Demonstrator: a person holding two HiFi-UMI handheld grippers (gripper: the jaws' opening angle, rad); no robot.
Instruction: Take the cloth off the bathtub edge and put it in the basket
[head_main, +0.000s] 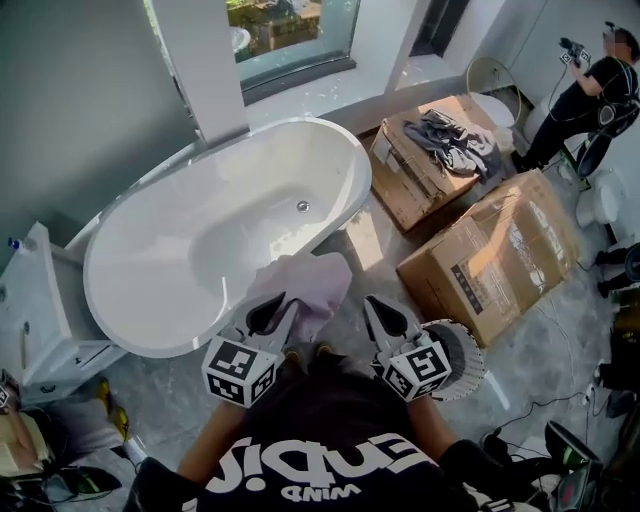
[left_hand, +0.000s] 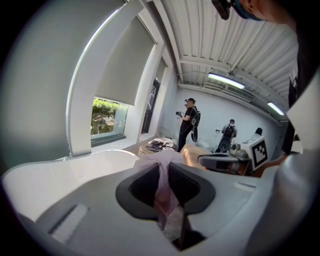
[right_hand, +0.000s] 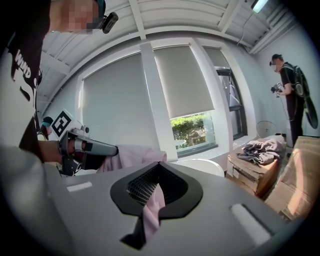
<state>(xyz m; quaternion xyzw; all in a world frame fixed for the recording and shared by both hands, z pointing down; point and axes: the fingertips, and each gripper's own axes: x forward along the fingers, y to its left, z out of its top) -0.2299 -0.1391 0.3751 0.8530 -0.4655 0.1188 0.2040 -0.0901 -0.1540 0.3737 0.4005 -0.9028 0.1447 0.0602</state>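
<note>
A pale pink cloth (head_main: 305, 282) hangs lifted in front of the near rim of the white bathtub (head_main: 150, 335), held up by both grippers. My left gripper (head_main: 268, 312) is shut on the cloth (left_hand: 165, 187), which runs down between its jaws. My right gripper (head_main: 385, 318) is shut on another fold of the cloth (right_hand: 152, 207), and the left gripper (right_hand: 82, 147) shows at its left. A round white ribbed basket (head_main: 462, 365) sits on the floor just right of the right gripper, partly hidden by it.
Two cardboard boxes (head_main: 495, 255) (head_main: 415, 175) stand right of the tub, the far one with grey clothes (head_main: 452, 140) on top. A person (head_main: 590, 90) stands at the back right. A white cabinet (head_main: 40, 320) sits left of the tub.
</note>
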